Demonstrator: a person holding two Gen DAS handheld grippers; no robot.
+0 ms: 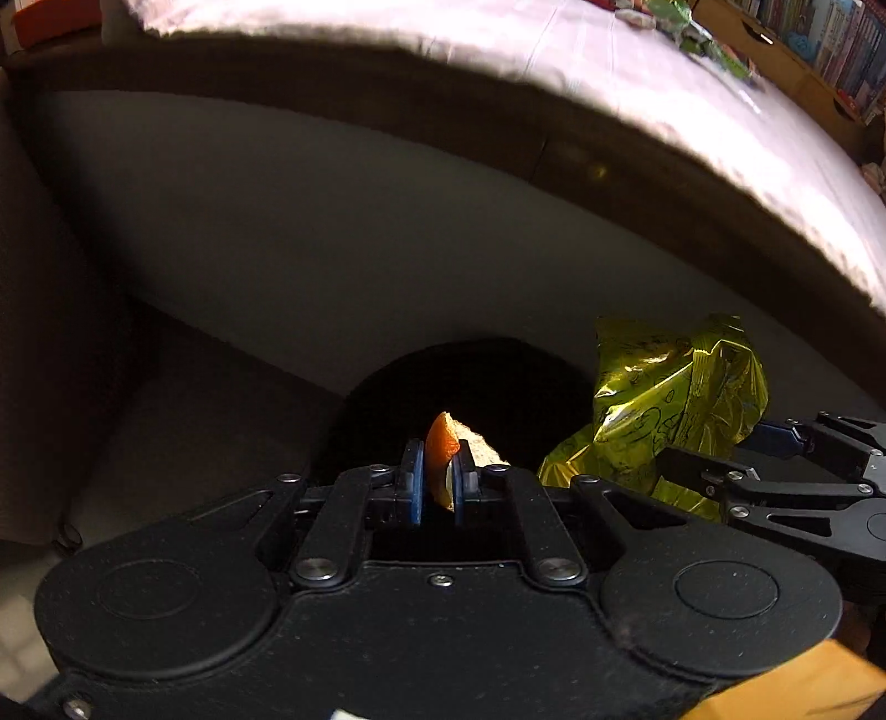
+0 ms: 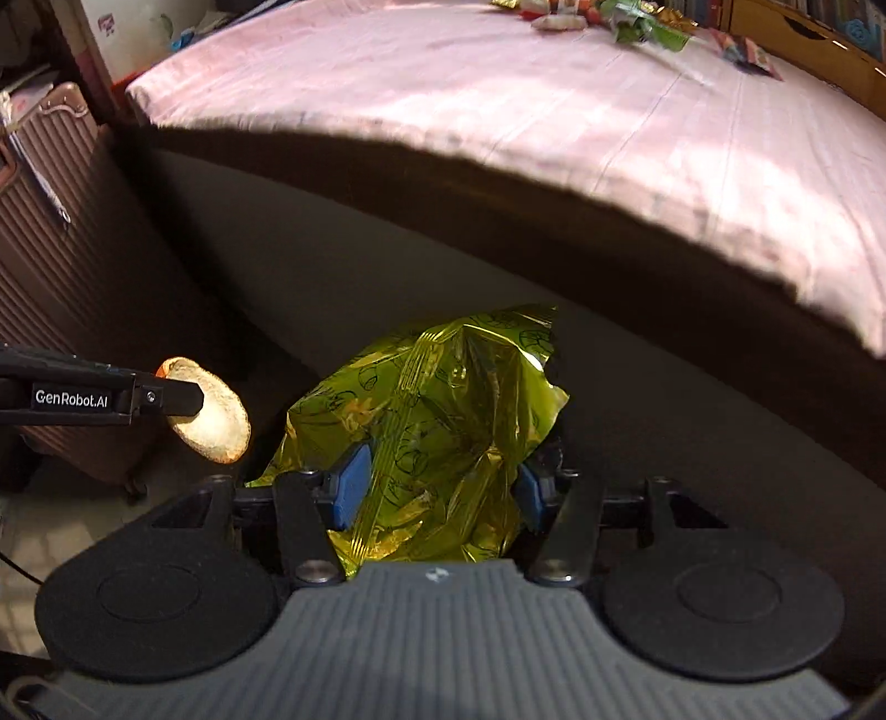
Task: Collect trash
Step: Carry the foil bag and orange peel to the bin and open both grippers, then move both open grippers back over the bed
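Observation:
My left gripper [image 1: 437,476] is shut on a piece of orange peel [image 1: 441,443], which stands up between the blue pads. In the right wrist view the same peel [image 2: 213,415] shows its pale inner side at the tip of the left gripper [image 2: 191,399]. My right gripper [image 2: 437,490] is shut on a crumpled yellow-green foil wrapper [image 2: 443,410] that bulges out between its blue pads [image 2: 349,487]. In the left wrist view the wrapper [image 1: 670,404] hangs at the right, with the right gripper [image 1: 736,451] on it. Both are held below the bed's edge, close together.
A dark round shape [image 1: 382,404], perhaps a bin's mouth, lies just beyond the peel. A bed with a pink sheet [image 2: 498,111] fills the upper view, with more wrappers [image 2: 637,22] at its far side. A ribbed suitcase [image 2: 55,249] stands left, and a bookshelf [image 1: 819,50] is far right.

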